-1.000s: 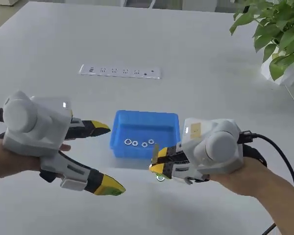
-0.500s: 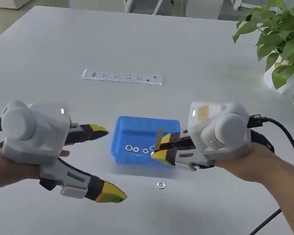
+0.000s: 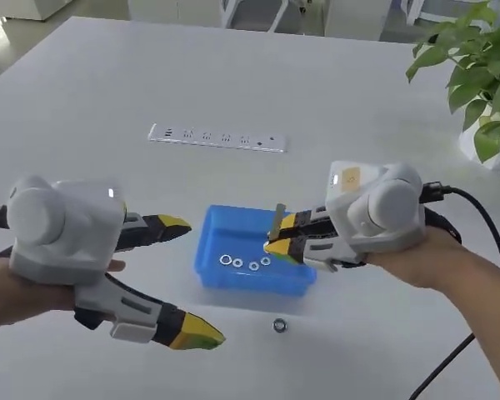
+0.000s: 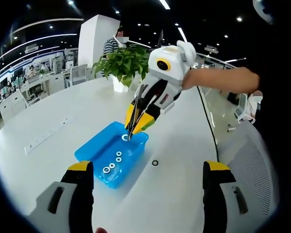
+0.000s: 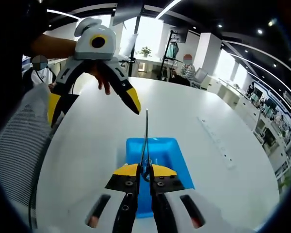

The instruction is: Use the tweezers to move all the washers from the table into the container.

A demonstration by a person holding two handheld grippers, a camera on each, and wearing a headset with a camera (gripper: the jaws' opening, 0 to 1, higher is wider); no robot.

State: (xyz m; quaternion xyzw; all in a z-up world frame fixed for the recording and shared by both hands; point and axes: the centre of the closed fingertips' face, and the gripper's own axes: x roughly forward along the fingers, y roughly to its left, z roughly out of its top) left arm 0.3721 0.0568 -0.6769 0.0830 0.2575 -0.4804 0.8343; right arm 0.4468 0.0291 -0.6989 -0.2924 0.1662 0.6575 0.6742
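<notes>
Washers (image 3: pixel 239 264) are logged at three spots, itemised last.

White surface (image 3: pixel 358 108): carries everything.

Blue container (image 3: pixel 250 283): open-topped, at the centre of the head view.

Left gripper (image 3: pixel 204 282): at 9 o'clock of the container, jaws wide apart, holding nothing.

Right gripper (image 3: pixel 277 244): comes in from 3 o'clock, jaws clamped together on the tweezers (image 5: pixel 146 141), which reach out over the container's interior.

Washers in the container: four, in a row near the front wall.

Loose washer (image 3: pixel 279 325): flat on the surface at 5 o'clock of the container, just clear of it.

Washer at the tweezer tips (image 4: pixel 125 138): seen in the left gripper view at the container's 3 o'clock end. Whether it is pinched or lying inside cannot be told.

Assessment: the step in hand appears to be the drop into the container. The next move calls for easing the right jaws so the tweezers spring open, then lowering the tips onto the loose washer. A thin flat ring demands a low, exact pinch.
</notes>
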